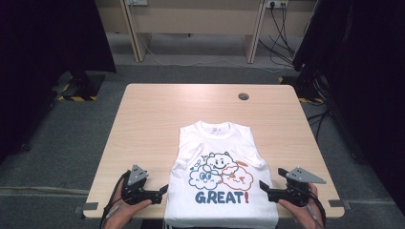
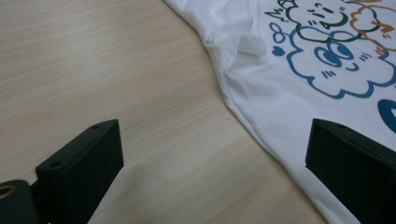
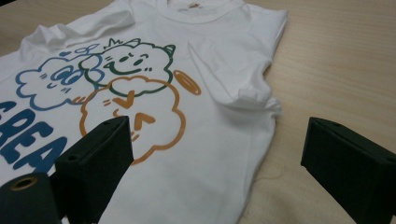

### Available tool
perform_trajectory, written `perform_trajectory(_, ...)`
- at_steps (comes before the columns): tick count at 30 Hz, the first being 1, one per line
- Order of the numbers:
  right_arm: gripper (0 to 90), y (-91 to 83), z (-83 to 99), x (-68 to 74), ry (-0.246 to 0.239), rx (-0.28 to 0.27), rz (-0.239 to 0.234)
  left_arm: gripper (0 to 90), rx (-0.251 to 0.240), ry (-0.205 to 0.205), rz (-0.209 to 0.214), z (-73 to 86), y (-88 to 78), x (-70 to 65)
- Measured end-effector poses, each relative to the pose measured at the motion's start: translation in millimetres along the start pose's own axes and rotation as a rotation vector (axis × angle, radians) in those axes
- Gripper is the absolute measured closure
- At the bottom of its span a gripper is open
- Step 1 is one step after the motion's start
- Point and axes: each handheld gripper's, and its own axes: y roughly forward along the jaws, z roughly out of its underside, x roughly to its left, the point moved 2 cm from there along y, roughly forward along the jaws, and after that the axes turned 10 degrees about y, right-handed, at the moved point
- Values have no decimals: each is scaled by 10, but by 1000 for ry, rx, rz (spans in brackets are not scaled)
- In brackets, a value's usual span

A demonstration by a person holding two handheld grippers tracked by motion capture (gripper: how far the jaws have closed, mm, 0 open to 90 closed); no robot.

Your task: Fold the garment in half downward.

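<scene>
Left gripper (image 1: pixel 162 191) released, jaws spread wide with only bare tabletop and the shirt's side edge between them, pads pressing on nothing; held low over the near left part of the table, tips pointing inward at the garment; in the left gripper view one jaw stands over wood, the other over white cloth, the hem line running between them. Right gripper (image 1: pixel 262 187) likewise released, jaws apart, nothing clamped; held at the near right, tips pointing inward; in the right gripper view one jaw lies over the printed chest, the other over bare wood, the shirt's side edge between. White T-shirt (image 1: pixel 220 191) lies flat, face up, between the two grippers, collar on the far side from them, bottom hem reaching the near table edge; both short sleeves folded inward onto the body; the sleeve (image 3: pixel 233 70) nearer the right gripper lies just beyond its jaws. Cloud-face print (image 1: pixel 220 172) in blue, green and orange, with the word GREAT! beneath, sits midway between the grippers. Wooden table (image 1: pixel 157 109) bare beyond the collar; a round cable grommet (image 1: pixel 243 96) well beyond the shirt, toward the far right.
</scene>
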Motion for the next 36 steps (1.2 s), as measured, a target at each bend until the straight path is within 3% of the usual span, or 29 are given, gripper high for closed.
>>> perform_trajectory(16,152,240,-233,-117,5,6,3,36,3,-16,1,-257,263,108)
perform_trajectory(29,172,425,-339,-181,4,34,29,37,13,-27,-5,-347,392,169)
perform_trajectory(36,176,524,-401,-204,12,52,44,41,17,-31,-5,-491,567,197)
